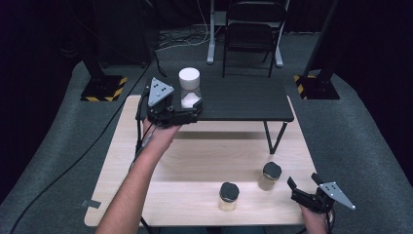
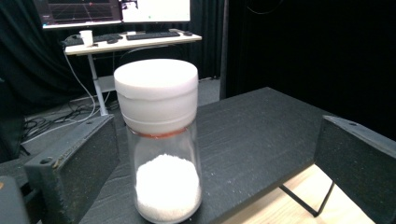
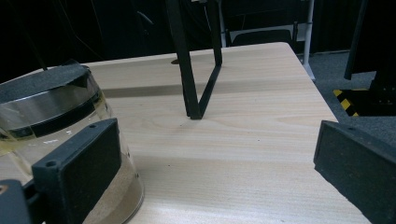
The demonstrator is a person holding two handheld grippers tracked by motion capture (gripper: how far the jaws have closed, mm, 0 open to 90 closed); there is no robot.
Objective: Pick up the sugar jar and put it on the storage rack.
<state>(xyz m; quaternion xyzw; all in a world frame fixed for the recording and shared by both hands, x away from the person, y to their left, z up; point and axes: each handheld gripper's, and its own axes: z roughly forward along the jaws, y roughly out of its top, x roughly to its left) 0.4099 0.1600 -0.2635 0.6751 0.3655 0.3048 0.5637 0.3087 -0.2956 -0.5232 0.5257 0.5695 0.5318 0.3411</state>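
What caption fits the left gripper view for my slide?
Open left gripper straddling a white-lidded clear glass jar of white granules, upright on the black raised shelf.

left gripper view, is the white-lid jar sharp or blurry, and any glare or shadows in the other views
Left gripper view: the white-lid jar is fairly sharp, its white lid rather washed out, the desk behind softer. Right gripper view: the black-lid jar at the left edge is close and blurred, with a pale sheen on its glass. High view: the black shelf casts a soft shadow on the wooden table; surroundings are dark.
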